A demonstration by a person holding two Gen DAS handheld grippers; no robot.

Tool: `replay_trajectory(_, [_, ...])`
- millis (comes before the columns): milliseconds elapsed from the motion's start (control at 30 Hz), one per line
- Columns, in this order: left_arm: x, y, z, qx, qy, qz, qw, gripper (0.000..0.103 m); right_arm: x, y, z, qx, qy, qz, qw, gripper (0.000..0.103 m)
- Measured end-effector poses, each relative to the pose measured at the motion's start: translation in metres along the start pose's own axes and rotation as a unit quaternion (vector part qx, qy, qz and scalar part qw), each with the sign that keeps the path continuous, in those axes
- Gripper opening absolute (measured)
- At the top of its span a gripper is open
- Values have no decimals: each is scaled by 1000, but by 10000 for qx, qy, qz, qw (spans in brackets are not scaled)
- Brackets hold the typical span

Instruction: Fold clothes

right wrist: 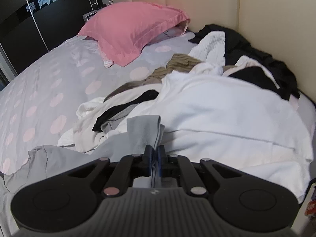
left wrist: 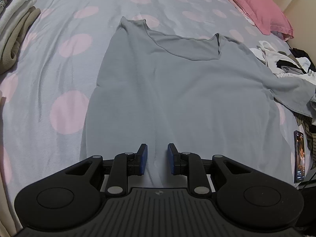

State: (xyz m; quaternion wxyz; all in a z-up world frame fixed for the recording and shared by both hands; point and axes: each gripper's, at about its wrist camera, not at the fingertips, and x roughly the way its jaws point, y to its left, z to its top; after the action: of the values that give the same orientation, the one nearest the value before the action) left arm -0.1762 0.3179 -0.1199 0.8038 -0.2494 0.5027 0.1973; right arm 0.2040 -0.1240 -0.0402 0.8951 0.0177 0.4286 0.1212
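A grey T-shirt (left wrist: 177,83) is spread on the bed (left wrist: 59,63), neckline toward the far side, with its left side already folded inward along a straight edge. The bed is covered by a pale sheet with pink dots. In the left wrist view, the left gripper (left wrist: 157,159) is held over the shirt's near hem with its blue pads parted; nothing is pinched between them, and the fabric is seen lying beneath the gap.

In the right wrist view, the right gripper (right wrist: 155,158) is clenched on a sleeve of the grey T-shirt (right wrist: 142,132), the cloth being squeezed between the pads and bunched up just beyond them. The sleeve is draped against a pile of unfolded clothes (right wrist: 207,102), white, black and brown, heaped by the cream headboard (right wrist: 266,19). A pink pillow (right wrist: 130,29) is seen further up the bed. A stack of folded clothes (left wrist: 15,31) is placed at the left edge, and a phone (left wrist: 299,156) is laid near the right edge.
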Motion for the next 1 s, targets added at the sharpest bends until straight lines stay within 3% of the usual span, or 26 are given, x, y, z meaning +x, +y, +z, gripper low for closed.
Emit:
replay_trajectory(200, [-3, 0, 0, -18, -37, -21, 10000, 19, -19, -3, 11, -302, 104, -317, 9990, 7])
replay_trajectory(300, [-4, -1, 1, -5, -45, -23, 10000, 19, -24, -11, 16, -306, 90, -523, 9981, 2])
replay_trajectory(533, [-7, -3, 0, 2, -83, -7, 10000, 19, -30, -38, 20, 113, 58, -585, 9982, 1])
replay_trajectory(733, [-7, -4, 0, 21, -74, 8, 10000, 19, -32, -28, 8, 63, 109, -40, 9999, 29])
replay_trajectory(900, [-6, -3, -1, 43, -48, 27, 10000, 20, -28, -4, -6, -633, 346, 186, 9972, 35])
replay_trajectory(1000, [-6, -4, -1, 52, -45, 37, 10000, 20, -21, 4, -12, -992, 527, 66, 9936, 37])
